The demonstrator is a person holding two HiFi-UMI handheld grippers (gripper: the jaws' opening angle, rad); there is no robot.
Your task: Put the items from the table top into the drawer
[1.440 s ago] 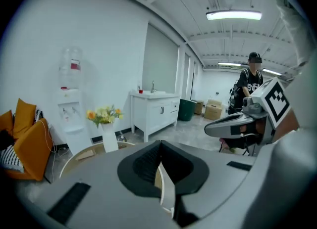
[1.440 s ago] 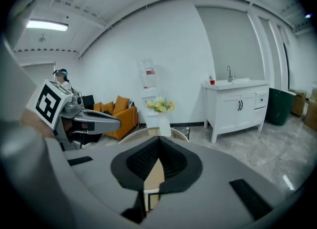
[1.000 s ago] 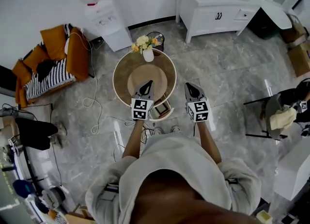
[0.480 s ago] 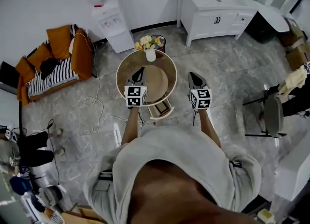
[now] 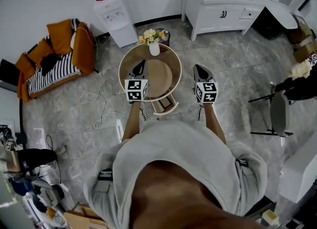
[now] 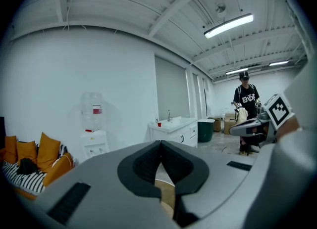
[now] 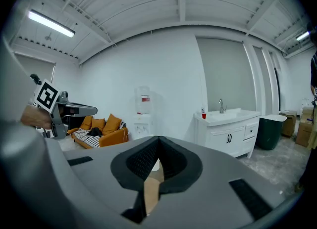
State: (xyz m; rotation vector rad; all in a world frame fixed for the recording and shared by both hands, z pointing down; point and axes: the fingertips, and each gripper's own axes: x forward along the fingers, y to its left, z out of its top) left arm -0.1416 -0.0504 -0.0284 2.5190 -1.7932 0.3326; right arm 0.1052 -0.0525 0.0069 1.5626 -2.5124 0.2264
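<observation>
White vase (image 5: pixel 154 50) of flowers stands at the far rim of the tabletop (image 5: pixel 124 70); the drawer (image 5: pixel 165 105) is open at the near side. Probably ceramic: fragile, slippery, top-heavy, so grip the body low. Closed and empty: left tool (image 5: pixel 141 64), right tool (image 5: pixel 198 68).

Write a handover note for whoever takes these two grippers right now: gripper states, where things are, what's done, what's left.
Left gripper: jaws shut, empty, held above the near left part of the round table.
Right gripper: jaws shut, empty, held beside the table's right edge.
Things: the vase of flowers stands at the table's far edge. The drawer under the near edge is pulled open; its contents can't be made out.
Done: drawer open.
Left: the vase is not yet in the drawer. Then probably close it.
</observation>
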